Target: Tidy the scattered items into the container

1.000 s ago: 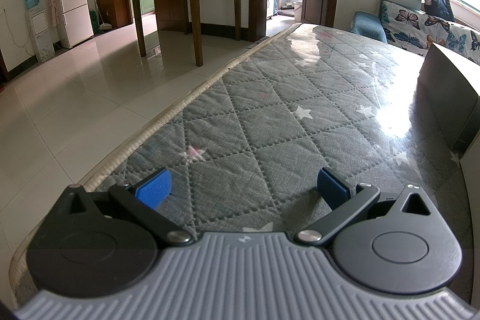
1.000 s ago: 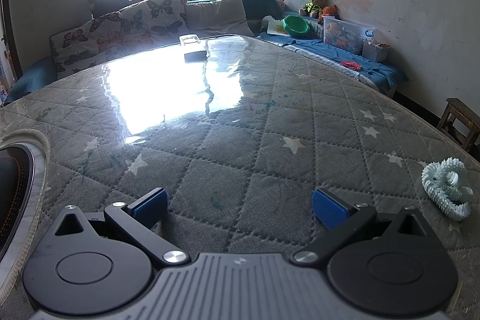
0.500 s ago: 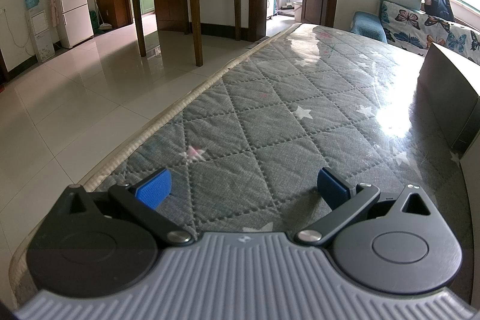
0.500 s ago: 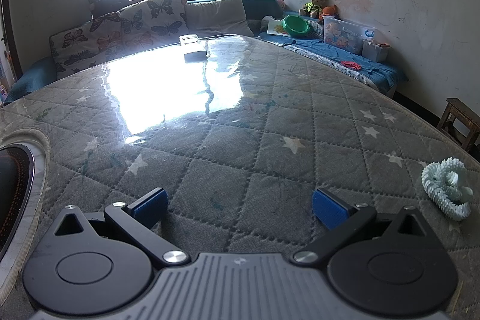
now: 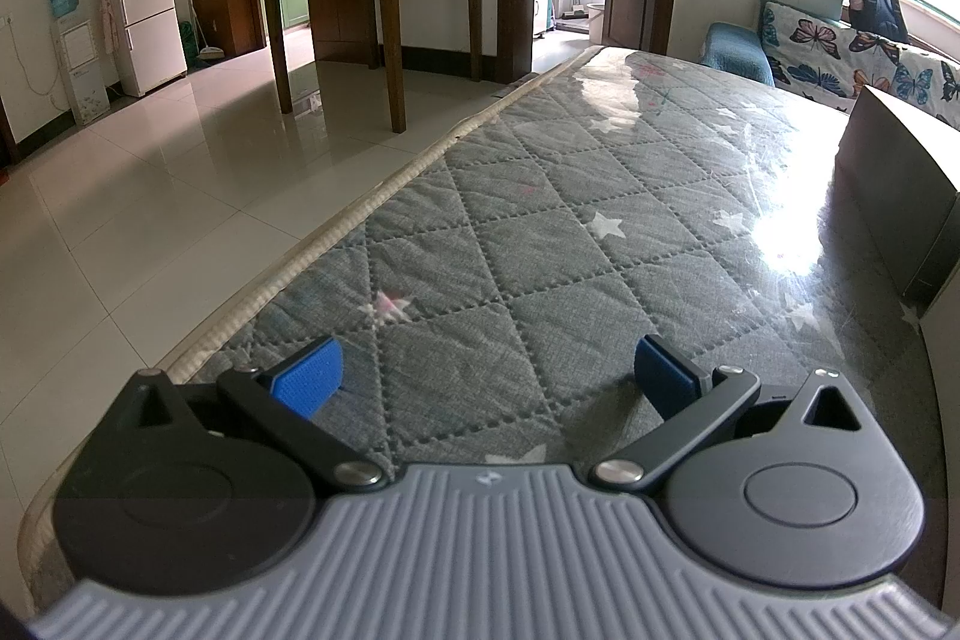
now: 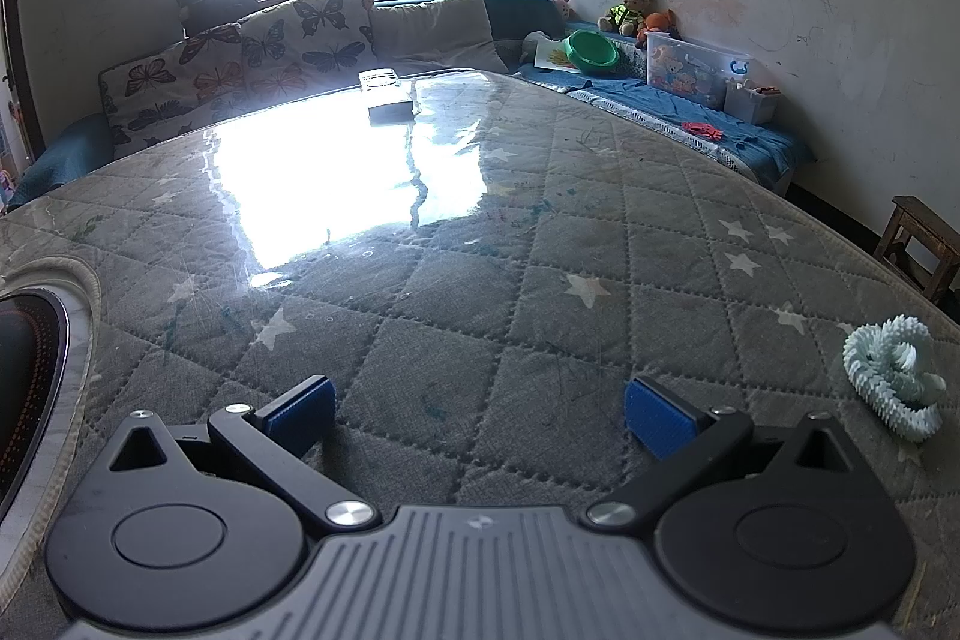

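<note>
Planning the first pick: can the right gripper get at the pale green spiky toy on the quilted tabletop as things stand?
Probably yes. The right gripper is open and empty, and the pale green spiky toy lies alone on the quilted tabletop, off to its right, with nothing in between. It would need to swing right.

The right gripper [image 6: 477, 409] hangs low over the quilted mattress [image 6: 480, 280], its blue pads [image 6: 657, 415] spread wide with nothing between them. A pale green spiky toy [image 6: 894, 376] lies on the mattress off to its right, apart from the fingers. A round dark container [image 6: 36, 370] shows at the left edge.
</note>
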`<act>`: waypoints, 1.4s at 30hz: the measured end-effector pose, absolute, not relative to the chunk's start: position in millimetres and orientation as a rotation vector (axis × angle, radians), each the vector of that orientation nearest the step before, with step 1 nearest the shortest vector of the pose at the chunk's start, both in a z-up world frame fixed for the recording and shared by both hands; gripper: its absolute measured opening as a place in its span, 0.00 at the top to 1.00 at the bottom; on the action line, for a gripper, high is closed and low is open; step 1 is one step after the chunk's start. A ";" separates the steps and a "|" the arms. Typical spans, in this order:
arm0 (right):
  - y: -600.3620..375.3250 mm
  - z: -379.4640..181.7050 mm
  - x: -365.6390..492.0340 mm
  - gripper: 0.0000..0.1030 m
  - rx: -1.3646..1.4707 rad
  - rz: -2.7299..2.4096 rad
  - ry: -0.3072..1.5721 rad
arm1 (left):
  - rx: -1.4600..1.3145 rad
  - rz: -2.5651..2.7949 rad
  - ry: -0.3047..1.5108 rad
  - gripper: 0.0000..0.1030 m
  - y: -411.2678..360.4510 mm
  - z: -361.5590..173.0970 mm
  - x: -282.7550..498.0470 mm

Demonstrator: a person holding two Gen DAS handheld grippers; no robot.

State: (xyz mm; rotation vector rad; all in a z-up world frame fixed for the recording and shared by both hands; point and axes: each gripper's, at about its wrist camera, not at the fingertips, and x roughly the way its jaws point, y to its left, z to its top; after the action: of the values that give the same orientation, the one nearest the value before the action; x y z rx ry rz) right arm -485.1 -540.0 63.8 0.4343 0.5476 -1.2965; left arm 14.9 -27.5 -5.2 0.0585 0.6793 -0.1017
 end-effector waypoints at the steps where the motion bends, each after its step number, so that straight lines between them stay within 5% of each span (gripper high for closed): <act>1: -540.0 63.8 -485.1 0.00 0.434 -1.296 0.547 | 0.058 -0.102 0.679 0.00 -27.4 -5.2 14.9; 42: -537.9 62.8 -485.5 0.00 0.432 -1.298 0.547 | 0.054 -0.104 0.679 0.00 -20.5 -6.8 13.5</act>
State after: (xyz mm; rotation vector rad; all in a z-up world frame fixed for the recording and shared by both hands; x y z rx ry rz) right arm -485.5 -537.9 62.8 0.4321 0.5466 -1.2977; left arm 13.5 -20.5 -6.8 0.0542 0.6792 -0.1043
